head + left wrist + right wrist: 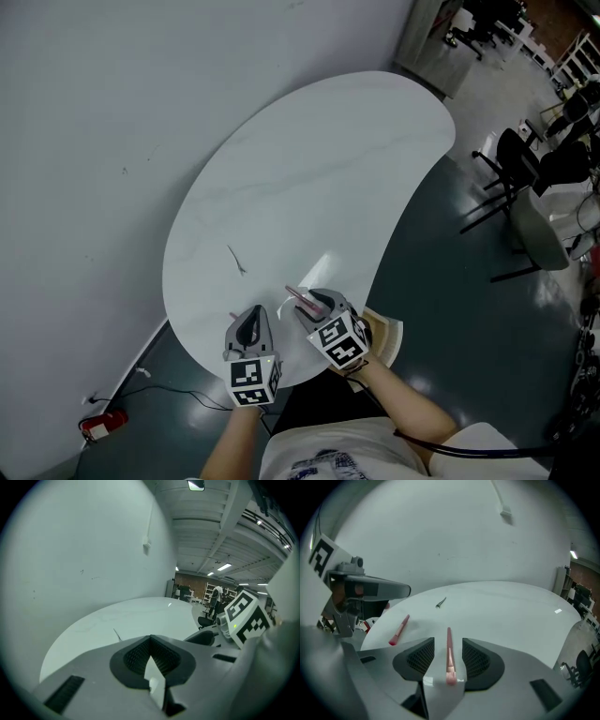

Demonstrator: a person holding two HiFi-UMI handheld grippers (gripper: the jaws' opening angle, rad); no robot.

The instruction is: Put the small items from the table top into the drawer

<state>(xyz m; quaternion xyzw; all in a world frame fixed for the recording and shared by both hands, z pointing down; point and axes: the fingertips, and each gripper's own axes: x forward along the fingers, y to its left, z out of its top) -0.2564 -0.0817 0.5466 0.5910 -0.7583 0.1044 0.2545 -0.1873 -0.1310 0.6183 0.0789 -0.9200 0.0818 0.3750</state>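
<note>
Pink brushes (449,653) (398,630), 2, dark hair clip (441,603), 1

cool, even, fairly bright light falls from above. a ceiling lamp (197,484) high over the table (309,169) burns out to white in the left gripper view. the glossy top carries a pale glare patch near its near edge in the head view and small glints in both gripper views. shadows on the table are faint and soft. both gripper views are round fisheyes with black corners, and the wall (70,550) behind the table bows.
</note>
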